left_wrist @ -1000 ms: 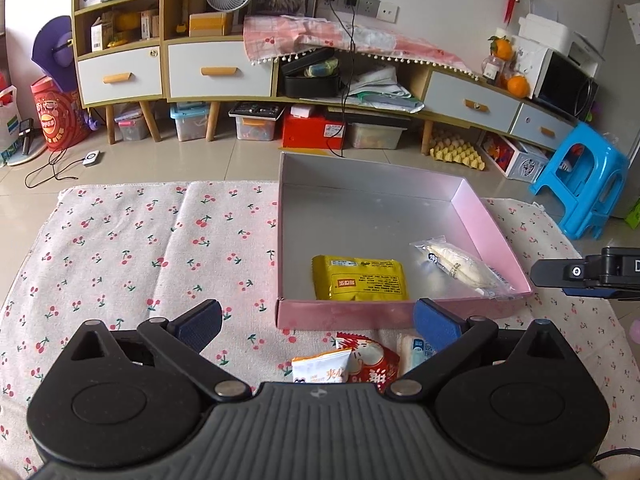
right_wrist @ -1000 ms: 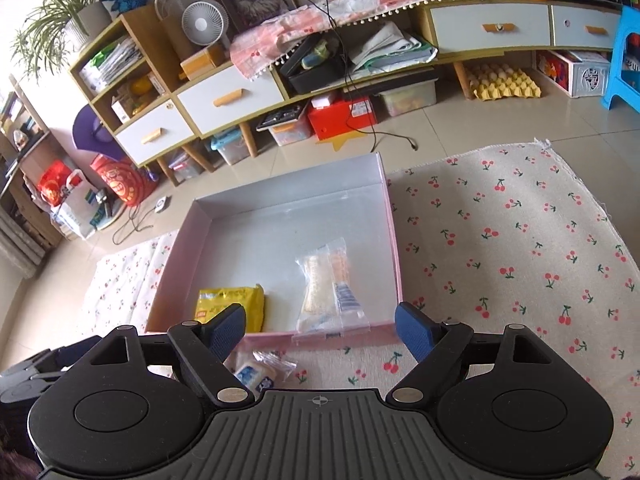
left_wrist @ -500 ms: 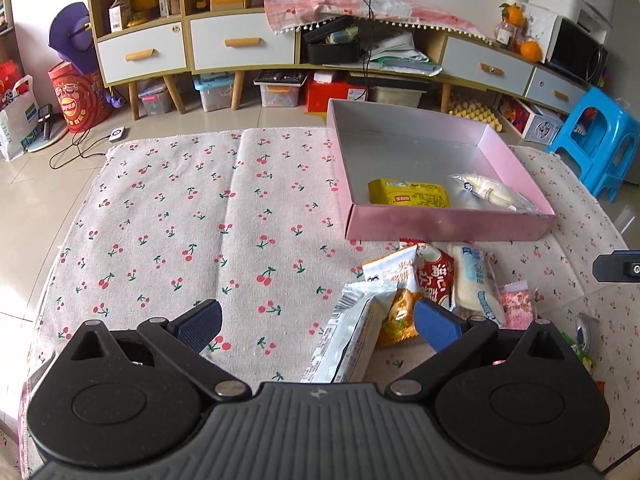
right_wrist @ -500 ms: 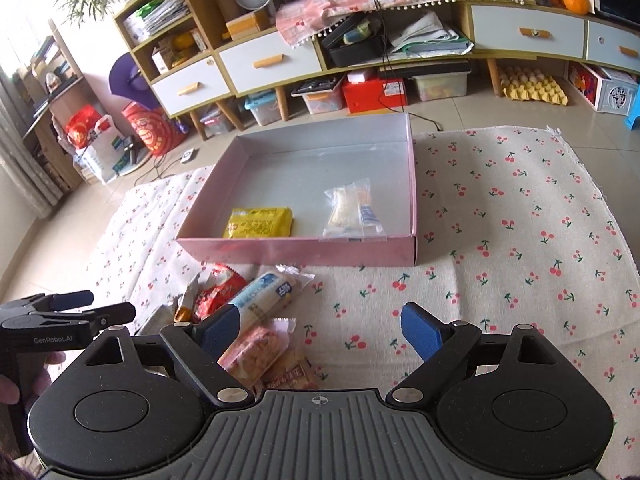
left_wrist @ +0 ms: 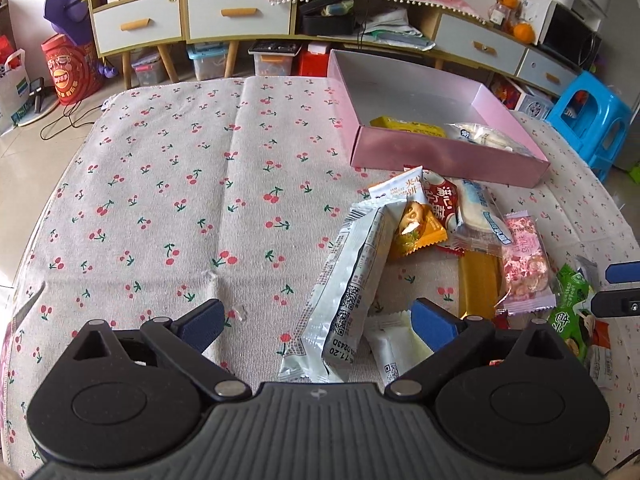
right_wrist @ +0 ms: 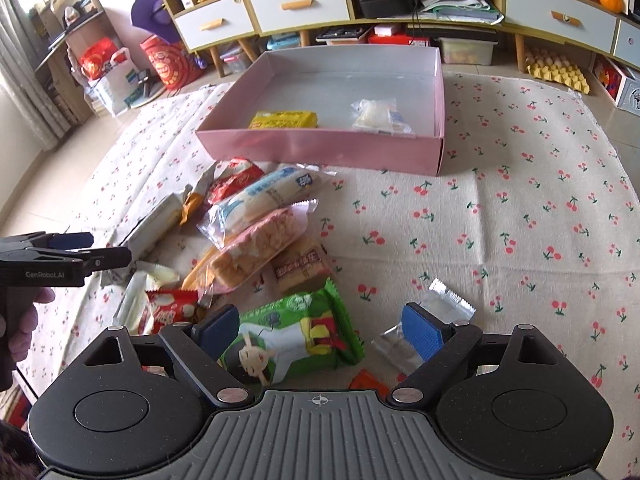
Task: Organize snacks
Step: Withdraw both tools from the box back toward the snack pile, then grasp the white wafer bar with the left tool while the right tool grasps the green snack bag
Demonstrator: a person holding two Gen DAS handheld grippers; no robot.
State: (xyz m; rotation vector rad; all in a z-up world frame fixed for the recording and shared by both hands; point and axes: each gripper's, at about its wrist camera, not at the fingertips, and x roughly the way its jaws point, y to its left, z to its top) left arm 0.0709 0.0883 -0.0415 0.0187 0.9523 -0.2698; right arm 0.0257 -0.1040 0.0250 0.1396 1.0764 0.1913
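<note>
A pink box (left_wrist: 448,156) (right_wrist: 320,148) on the cherry-print cloth holds a yellow packet (right_wrist: 284,119) and a clear white-filled packet (right_wrist: 380,116). A heap of loose snacks lies in front of it: a silver-white packet (left_wrist: 344,292), a pink packet (left_wrist: 524,260), a green packet (right_wrist: 296,332), a small silver packet (right_wrist: 424,328). My left gripper (left_wrist: 316,320) is open above the silver-white packet. My right gripper (right_wrist: 320,330) is open above the green packet. Both are empty.
Low cabinets with drawers (left_wrist: 236,12) and storage bins stand behind the cloth. A blue plastic stool (left_wrist: 592,120) is at the right. The left gripper also shows in the right wrist view (right_wrist: 60,256) at the left of the heap.
Both grippers have pulled back from the pink box toward me. The heap of loose snacks has come into view under them. Both have stayed open.
</note>
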